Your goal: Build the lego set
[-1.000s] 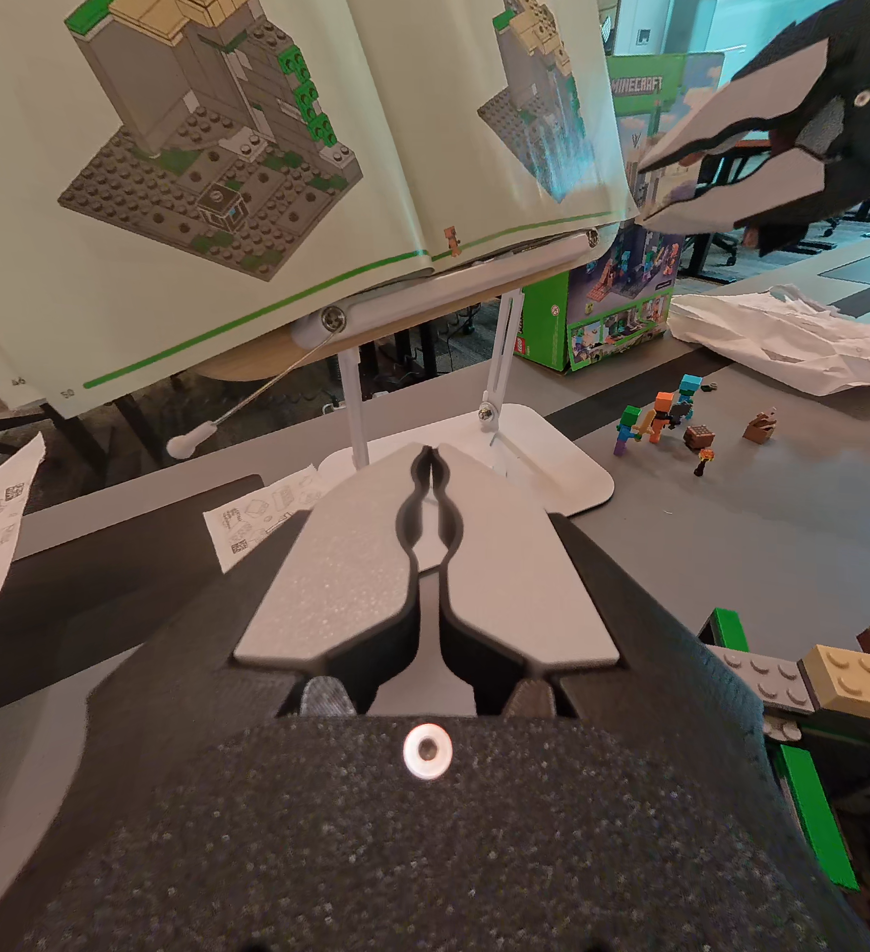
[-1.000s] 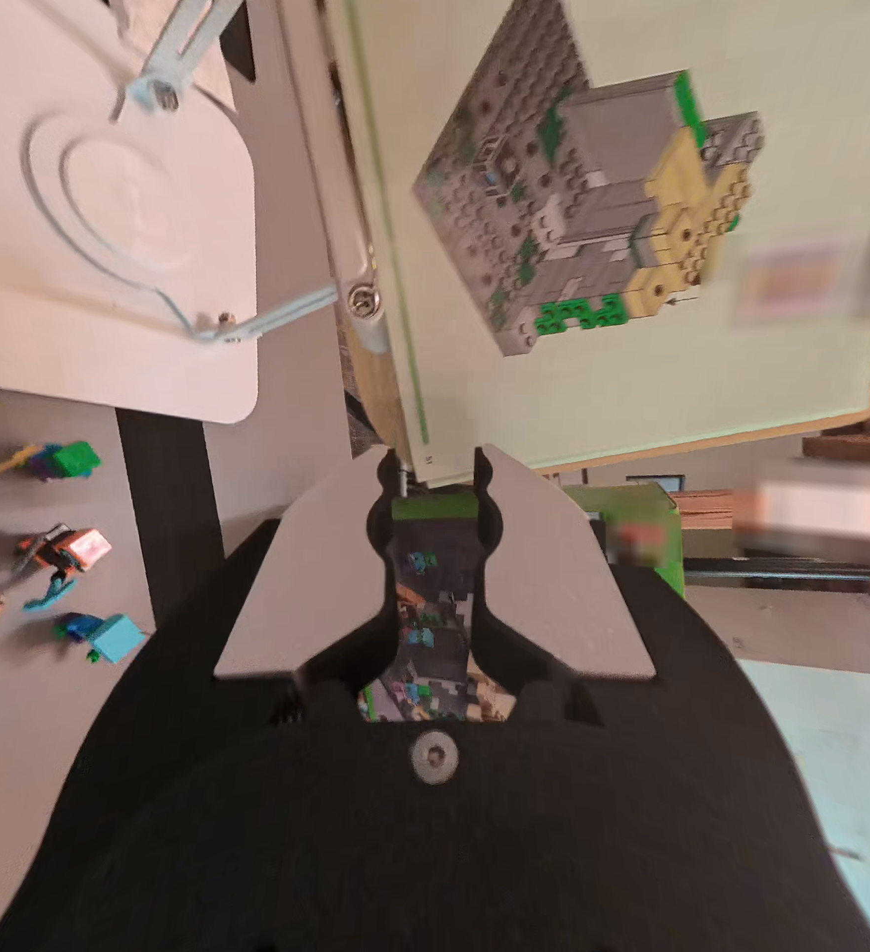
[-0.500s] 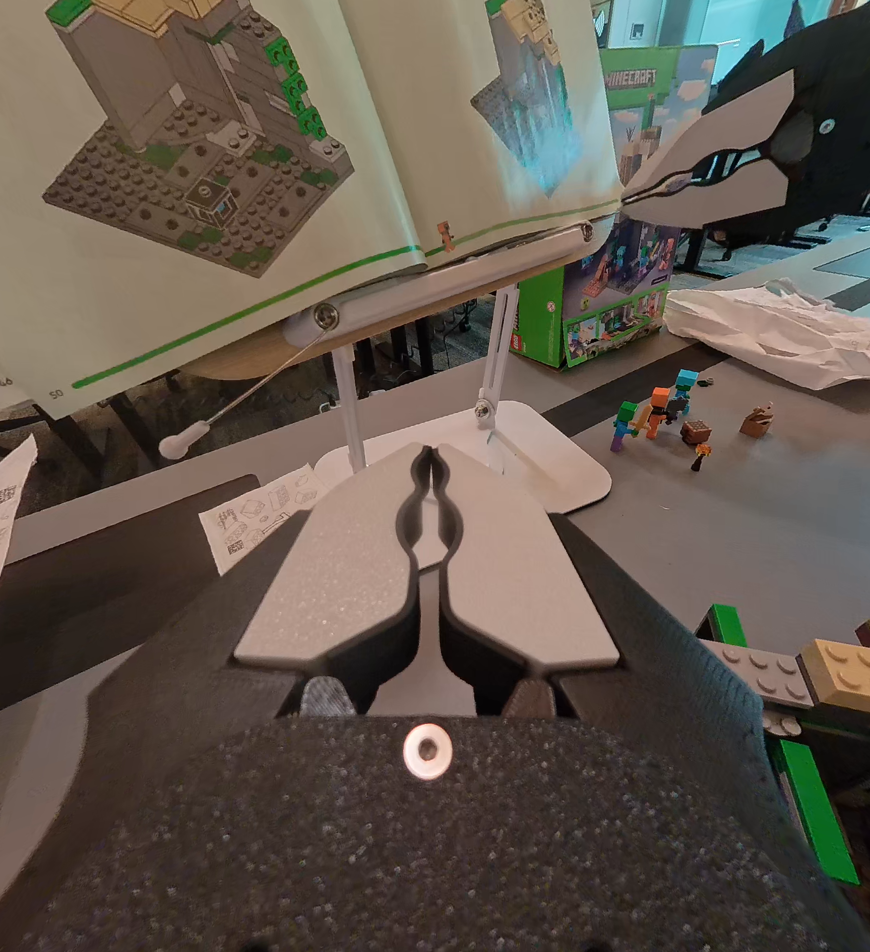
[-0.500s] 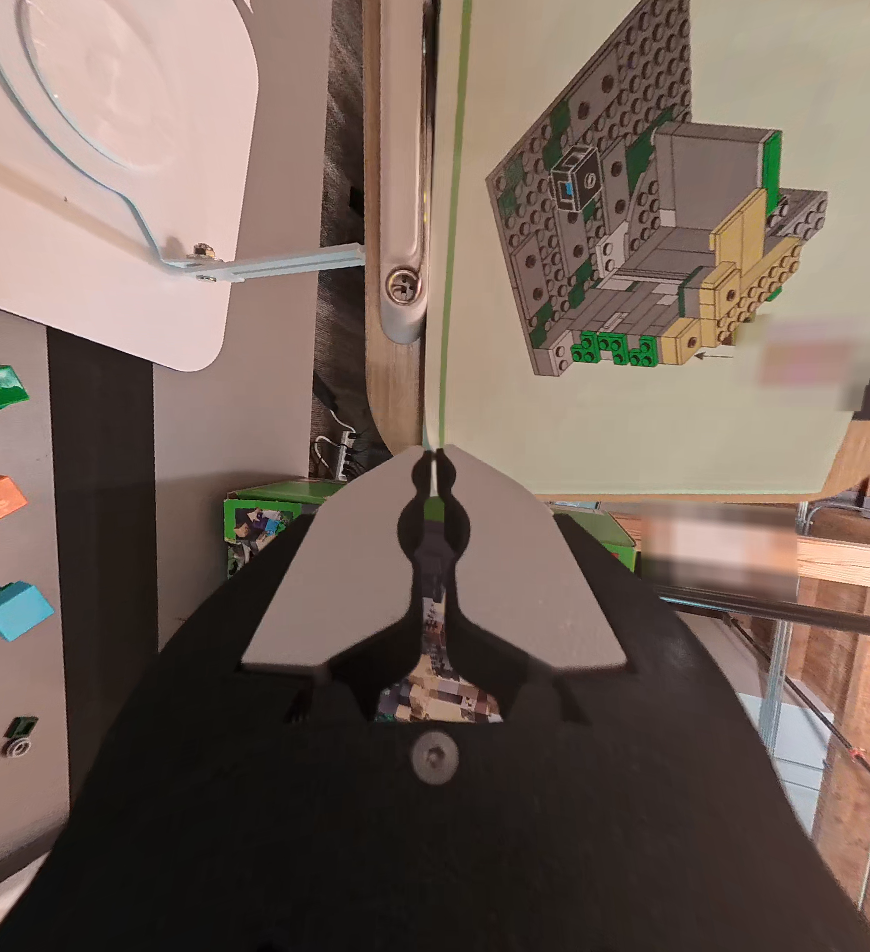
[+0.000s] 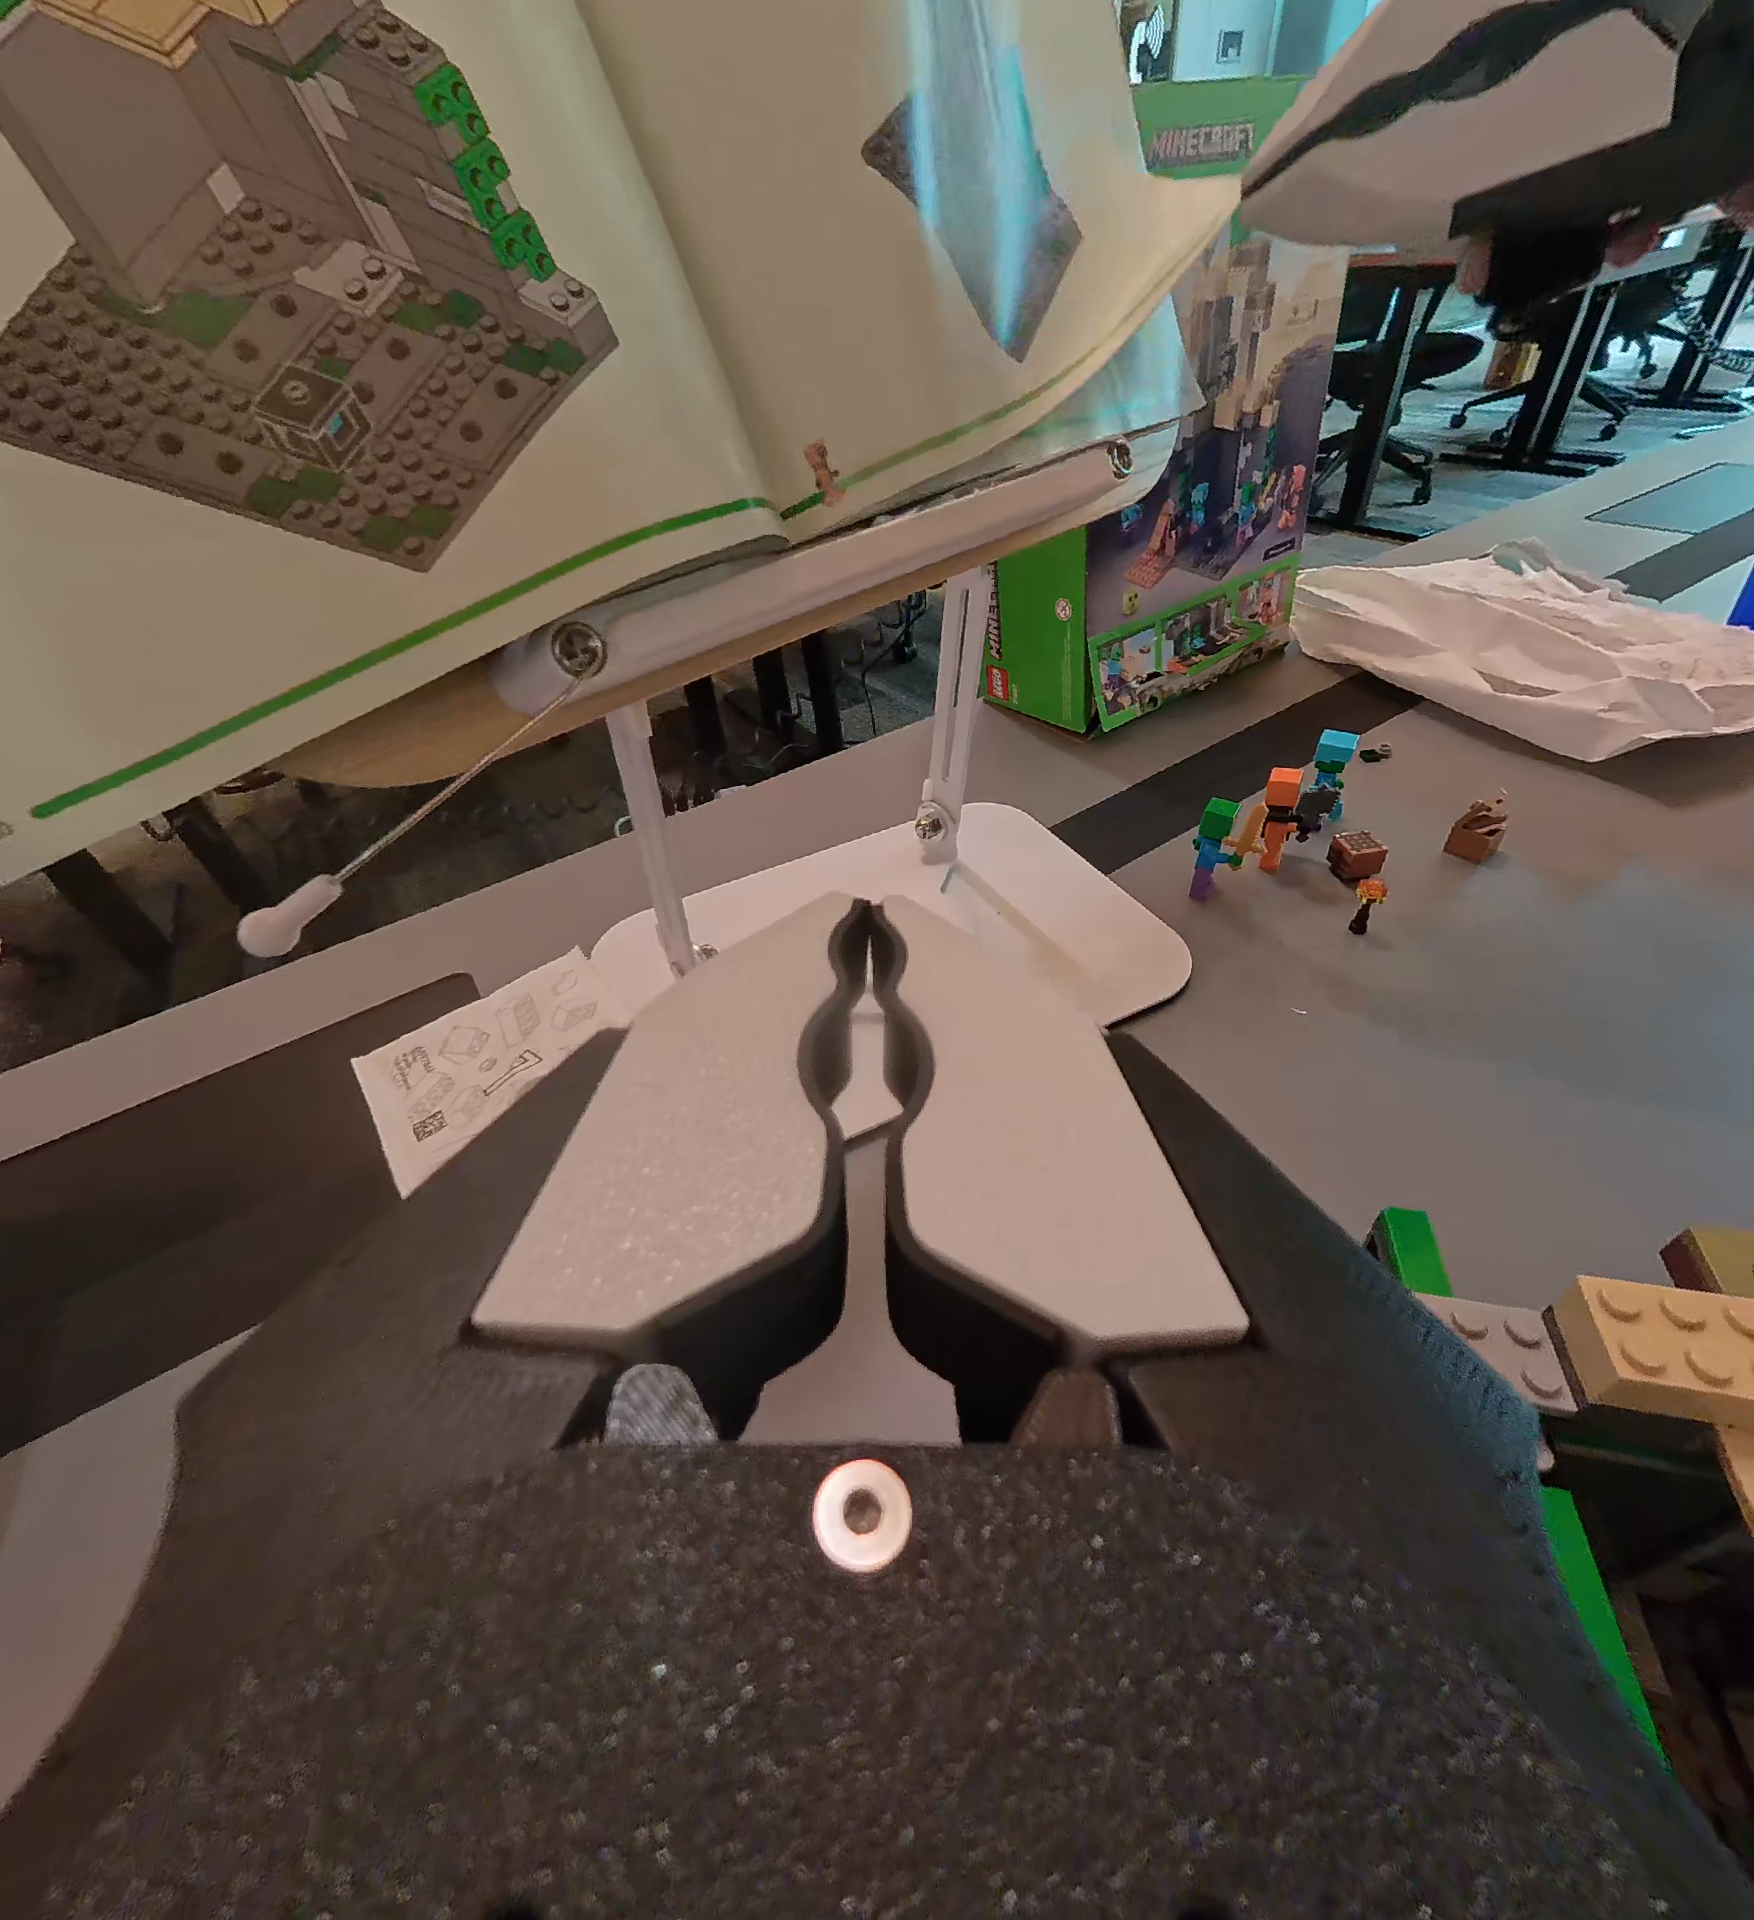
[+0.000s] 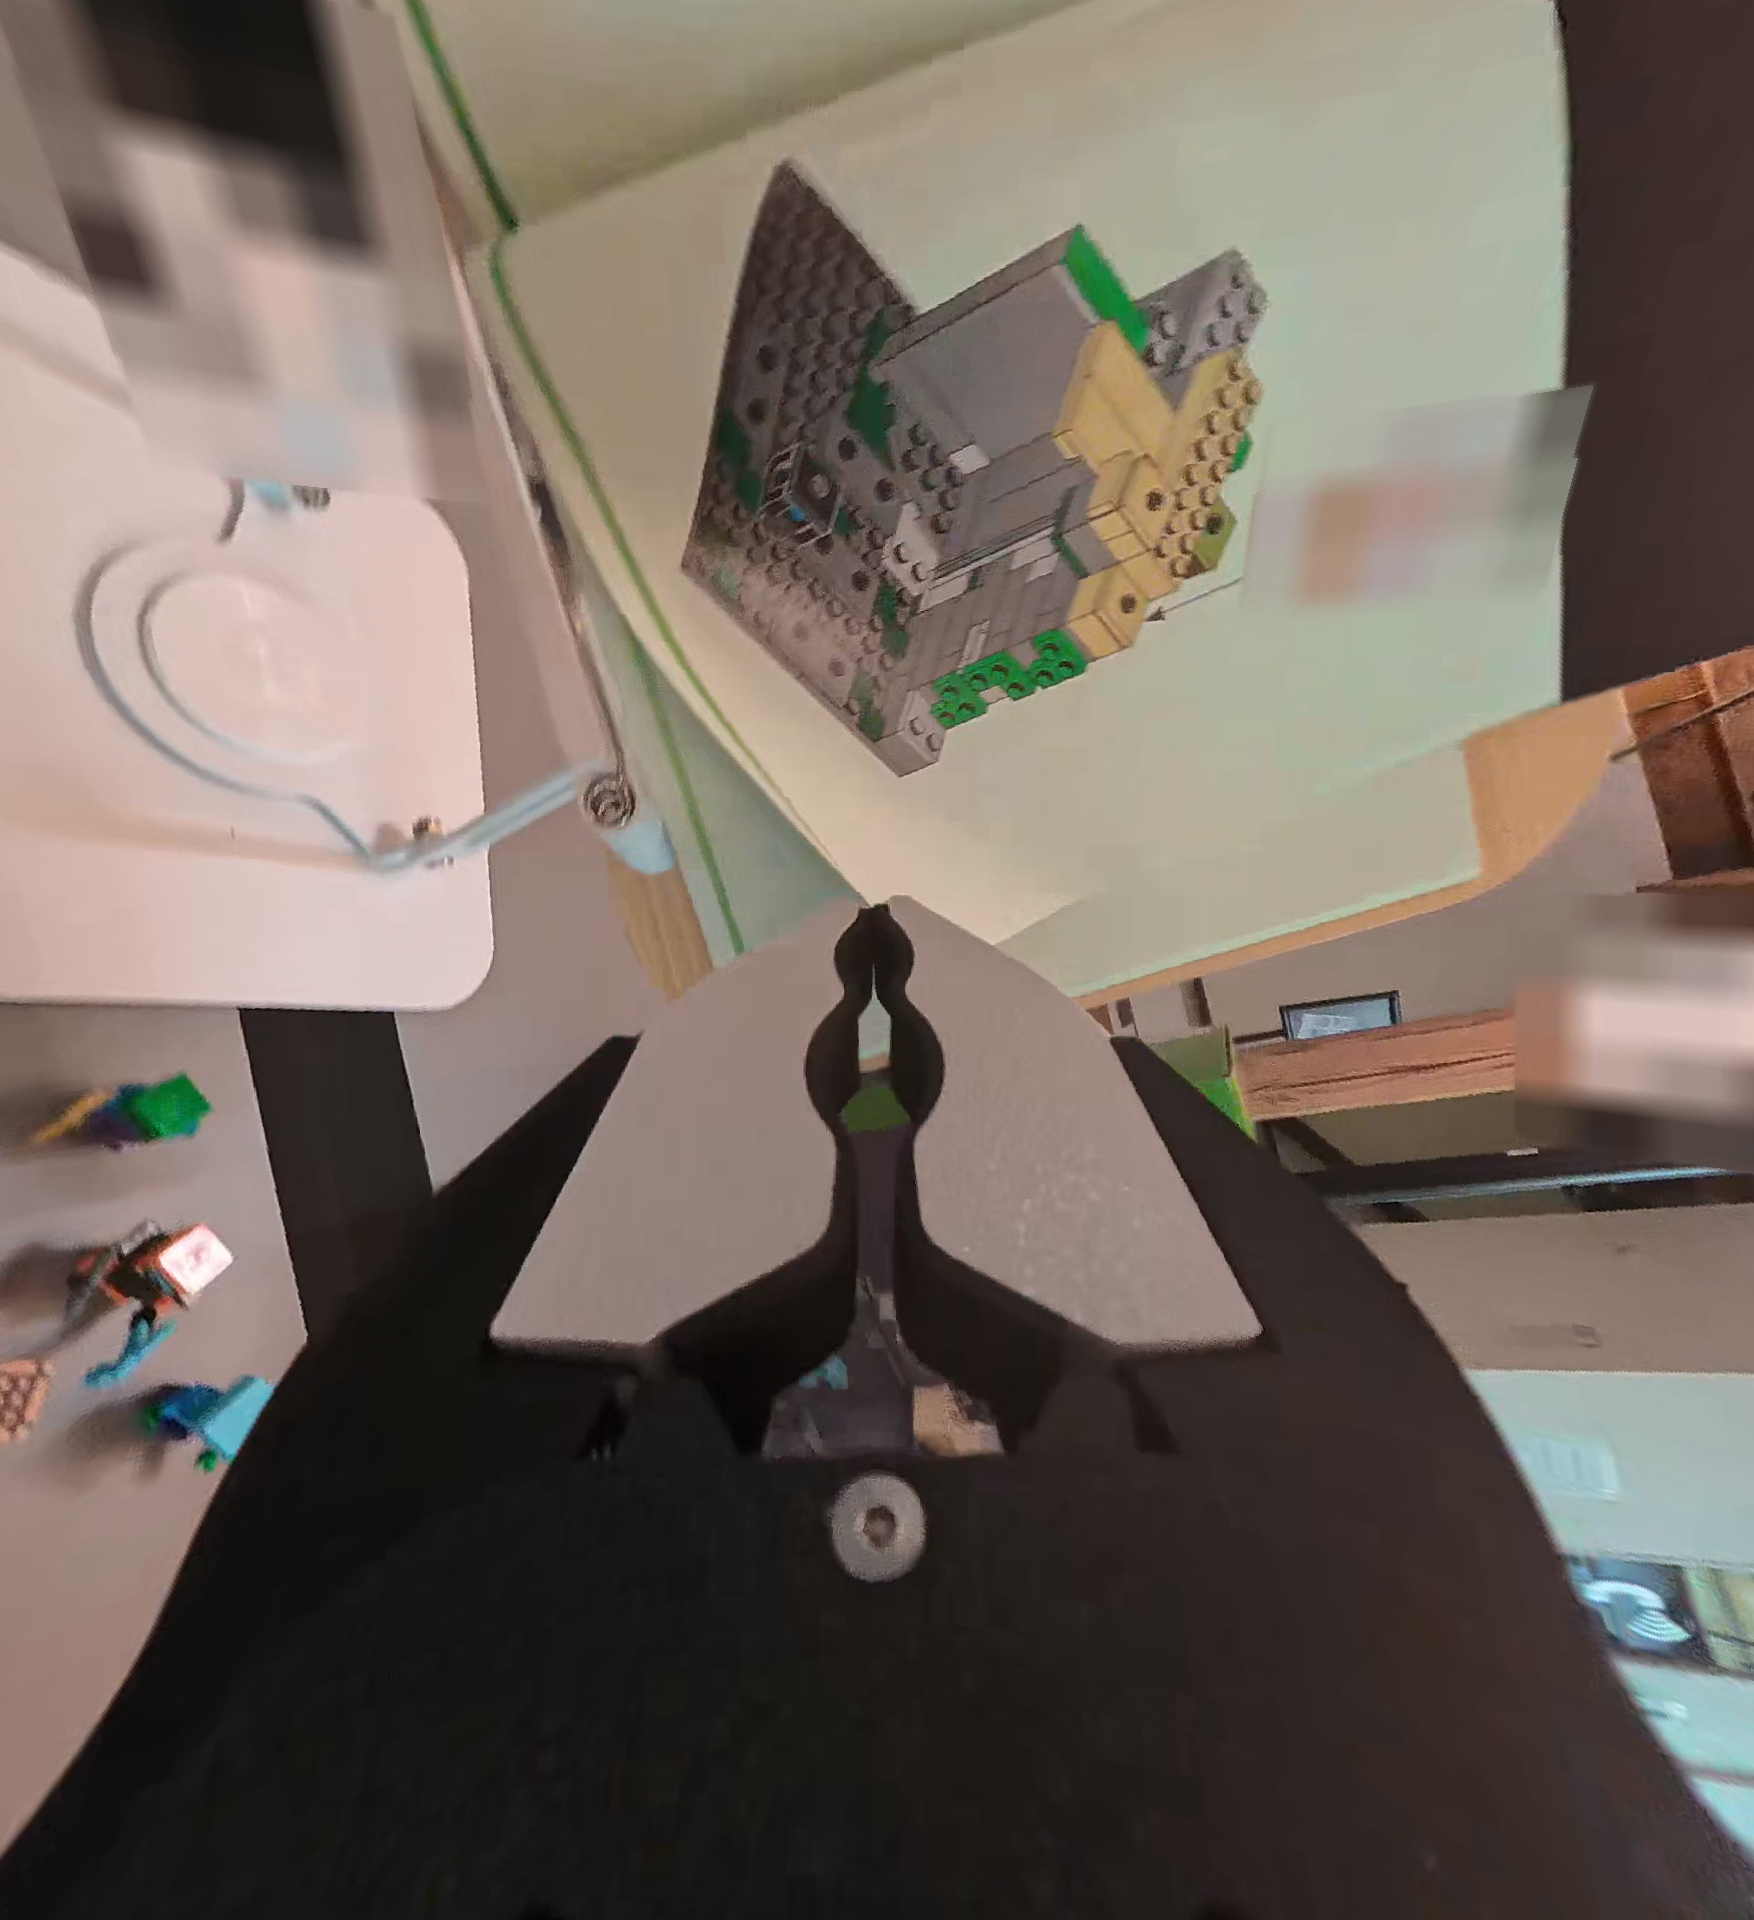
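The open instruction booklet rests on a white stand at the back of the grey table. My right gripper is shut on the lower outer corner of the right-hand page, which bends and lifts off the booklet. It also shows in the left wrist view at the top right, at the page's edge. My left gripper is shut and empty, in front of the stand base. The partly built lego model, tan, grey and green, sits at the right edge, beside the left gripper.
Several small lego figures stand right of the stand base and also show in the right wrist view. A green lego box and a crumpled white paper bag lie behind them. A printed paper slip lies at the left. Some 25 cm of space lies between my two pairs of fingers.
My right gripper went from open around the page corner to shut on it, and now pulls the page, which curls away from the booklet. My left gripper has barely moved.
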{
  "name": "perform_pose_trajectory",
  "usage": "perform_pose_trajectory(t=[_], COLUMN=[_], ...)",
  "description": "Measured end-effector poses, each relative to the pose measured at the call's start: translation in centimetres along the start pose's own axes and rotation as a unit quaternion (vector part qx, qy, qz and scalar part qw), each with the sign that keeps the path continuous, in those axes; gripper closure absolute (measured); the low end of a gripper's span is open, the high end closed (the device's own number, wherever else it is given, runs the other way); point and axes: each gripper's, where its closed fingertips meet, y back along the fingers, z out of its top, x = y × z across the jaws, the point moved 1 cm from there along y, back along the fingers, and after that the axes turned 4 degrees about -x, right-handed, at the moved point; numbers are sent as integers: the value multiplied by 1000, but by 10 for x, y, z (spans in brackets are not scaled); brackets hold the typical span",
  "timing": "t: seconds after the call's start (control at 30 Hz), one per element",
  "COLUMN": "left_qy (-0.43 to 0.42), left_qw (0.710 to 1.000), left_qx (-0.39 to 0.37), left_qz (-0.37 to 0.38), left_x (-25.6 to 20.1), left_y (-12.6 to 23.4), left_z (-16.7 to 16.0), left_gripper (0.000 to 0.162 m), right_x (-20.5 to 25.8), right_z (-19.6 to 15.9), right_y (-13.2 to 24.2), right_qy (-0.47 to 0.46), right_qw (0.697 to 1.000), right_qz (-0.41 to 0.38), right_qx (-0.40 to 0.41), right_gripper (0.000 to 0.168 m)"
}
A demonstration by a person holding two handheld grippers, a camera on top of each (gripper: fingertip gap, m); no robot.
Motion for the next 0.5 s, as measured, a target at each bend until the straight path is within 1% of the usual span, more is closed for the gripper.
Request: perform_pose_trajectory(t=[0.13, 0.23, 0.3, 0.5], left_qy=[-5, -30, -60, -176], left_qw=[1000, 999, 998, 981], left_qx=[-4, -13, -22, -59], left_qz=[-5, -6, 0, 52], left_x=[-7, -15, -21, -25], left_y=[-1, -3, -5, -19], left_z=[4, 15, 28, 78], left_gripper=[162, 151, 145, 139], right_x=[-4, -2, 1, 14], right_z=[29, 54, 70, 110], right_y=[0, -4, -8, -20], right_qy=[-40, -70, -90, -127], right_qw=[998, 994, 990, 982], right_qz=[-22, -27, -22, 1], right_qx=[-48, -83, -103, -142], right_gripper=[168, 168, 168, 168])
